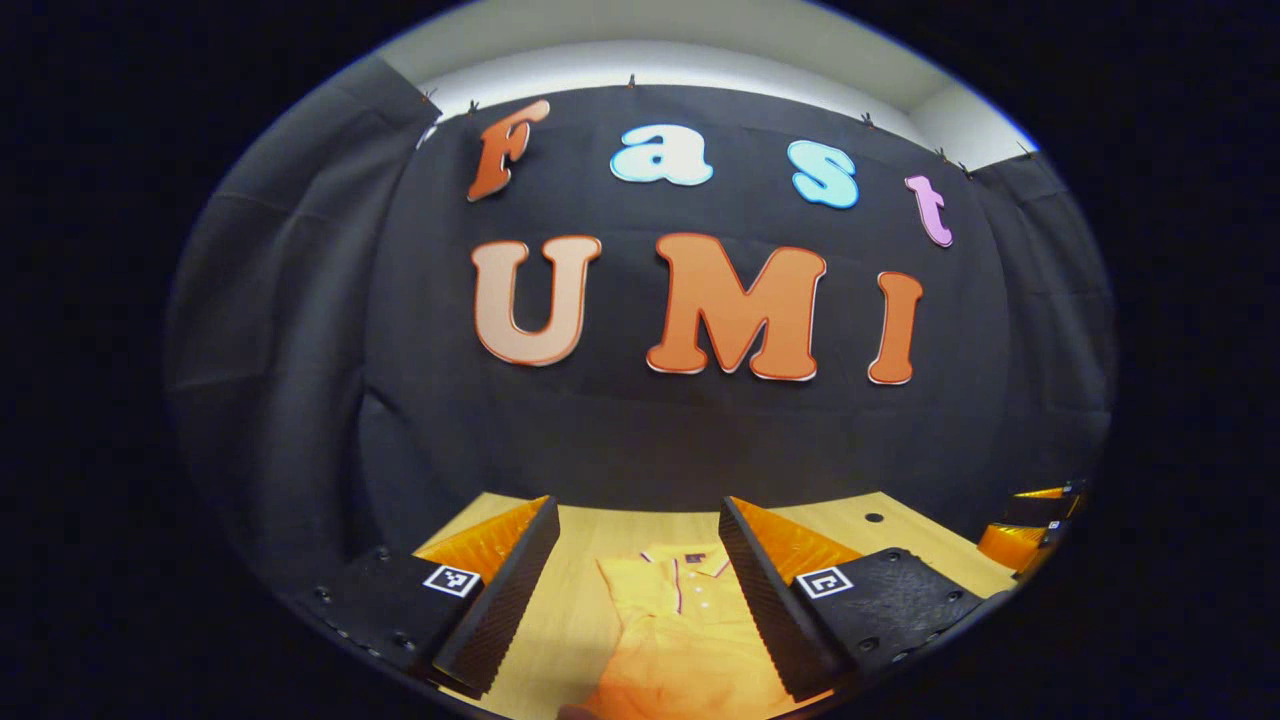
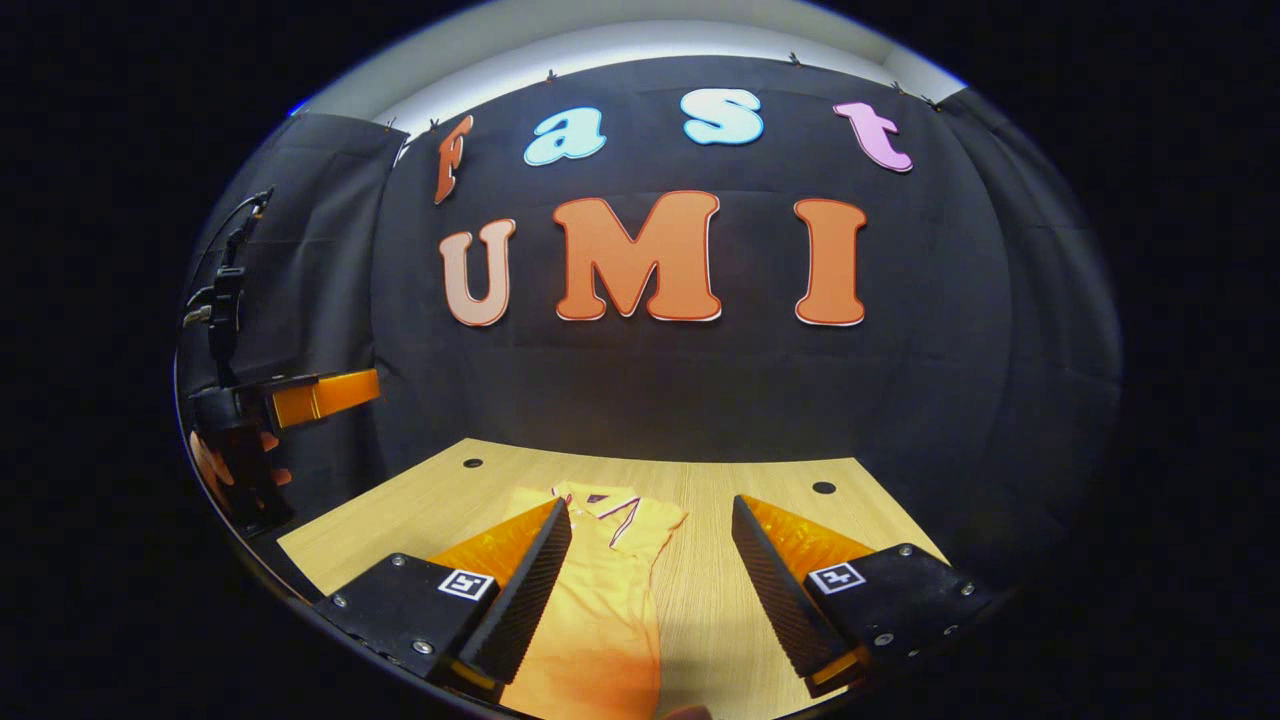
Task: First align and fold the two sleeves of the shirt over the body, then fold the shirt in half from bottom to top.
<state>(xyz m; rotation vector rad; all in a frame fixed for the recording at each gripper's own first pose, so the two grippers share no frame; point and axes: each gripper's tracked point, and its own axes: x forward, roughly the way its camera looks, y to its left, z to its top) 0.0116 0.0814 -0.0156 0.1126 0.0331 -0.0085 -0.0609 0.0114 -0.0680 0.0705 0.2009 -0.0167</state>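
Observation:
A yellow polo shirt lies flat on the wooden table, collar toward the wall, and looks narrow, with its sides folded in. My left gripper hovers open above it, the shirt showing between the fingers. In the right gripper view the same shirt sits under the left finger and the gap, and my right gripper is open with nothing held. The left gripper shows at the far left of the right gripper view, held by a hand. The right gripper peeks in at the left gripper view's right edge.
The table has small dark holes near its back corners. The black cloth wall stands just behind the table's far edge. Bare wood lies to the shirt's right.

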